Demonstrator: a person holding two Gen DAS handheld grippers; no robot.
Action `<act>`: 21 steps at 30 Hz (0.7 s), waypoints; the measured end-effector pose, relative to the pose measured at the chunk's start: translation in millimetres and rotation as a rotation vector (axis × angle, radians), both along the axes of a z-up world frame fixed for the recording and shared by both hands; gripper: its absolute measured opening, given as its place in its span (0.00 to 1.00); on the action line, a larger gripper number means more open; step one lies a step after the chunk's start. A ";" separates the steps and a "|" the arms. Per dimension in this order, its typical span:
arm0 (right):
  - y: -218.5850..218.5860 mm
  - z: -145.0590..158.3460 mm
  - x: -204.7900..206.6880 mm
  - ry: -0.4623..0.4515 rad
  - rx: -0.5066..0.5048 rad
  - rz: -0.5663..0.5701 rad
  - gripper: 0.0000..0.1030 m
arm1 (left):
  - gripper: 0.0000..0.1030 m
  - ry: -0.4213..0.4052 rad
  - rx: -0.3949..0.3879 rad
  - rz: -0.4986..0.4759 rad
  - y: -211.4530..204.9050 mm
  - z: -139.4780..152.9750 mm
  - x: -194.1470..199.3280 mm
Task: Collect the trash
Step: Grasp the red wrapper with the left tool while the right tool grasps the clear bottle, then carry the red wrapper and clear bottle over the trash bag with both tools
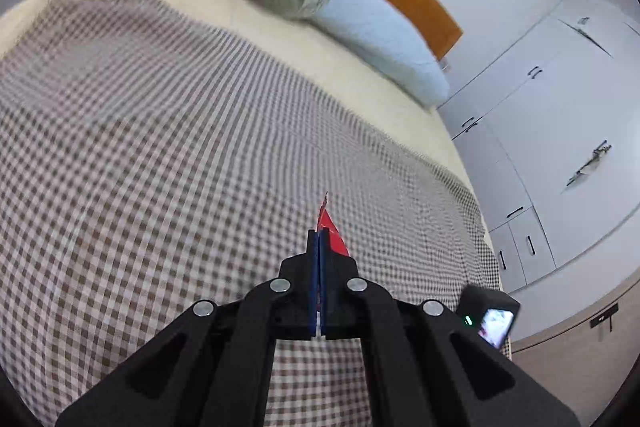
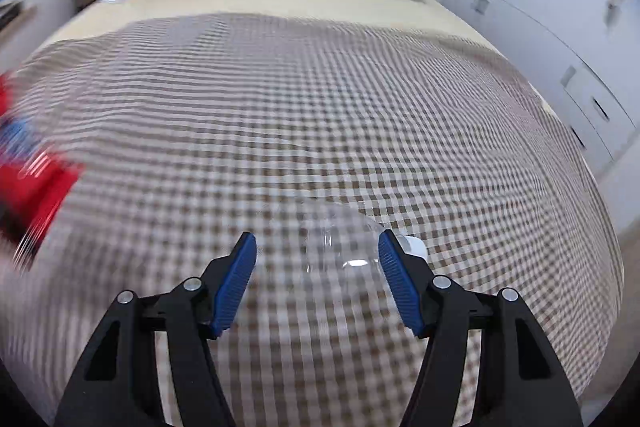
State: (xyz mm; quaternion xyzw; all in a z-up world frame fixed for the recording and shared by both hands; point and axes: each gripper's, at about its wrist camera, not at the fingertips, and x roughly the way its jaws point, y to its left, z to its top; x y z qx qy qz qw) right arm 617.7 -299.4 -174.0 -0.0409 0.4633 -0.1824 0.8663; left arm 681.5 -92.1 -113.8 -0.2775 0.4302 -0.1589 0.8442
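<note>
Wrapper [image 1: 331,233] pinched between the pressed-together left gripper [image 1: 319,247] fingers, lower centre, so one piece collected; right gripper [image 2: 317,247] spread around clear bottle [image 2: 352,247] on bed [image 2: 320,107], lower centre, not yet grabbed.

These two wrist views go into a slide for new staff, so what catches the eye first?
The red wrapper pinched in the shut left gripper, bright against the checked blanket. Next, the clear plastic bottle lying on the blanket between the open blue pads of the right gripper, white cap toward the right.
</note>
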 end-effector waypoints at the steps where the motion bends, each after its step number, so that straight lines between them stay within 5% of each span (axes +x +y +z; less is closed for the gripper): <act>1: 1.0 -1.2 1.2 -0.005 -0.027 -0.008 0.60 | 0.00 0.003 -0.002 -0.002 6.5 0.0 -2.8; 7: -44.1 19.5 -33.8 -0.049 0.043 -0.073 0.25 | 0.00 -0.034 0.023 -0.041 18.8 11.3 -13.3; 9: -72.6 33.6 -52.0 -0.073 0.090 -0.100 0.03 | 0.00 -0.021 0.008 -0.067 19.5 13.2 -16.0; 12: -105.6 55.8 -86.4 -0.119 0.207 -0.123 0.02 | 0.00 -0.014 -0.037 -0.099 19.7 13.4 -11.6; 16: -132.4 89.7 -128.9 -0.208 0.334 -0.137 0.02 | 0.00 -0.050 0.000 -0.115 10.9 26.6 -25.2; 21: -132.5 119.2 -156.1 -0.261 0.362 -0.113 0.02 | 0.00 -0.078 0.040 -0.158 -12.2 43.1 -46.4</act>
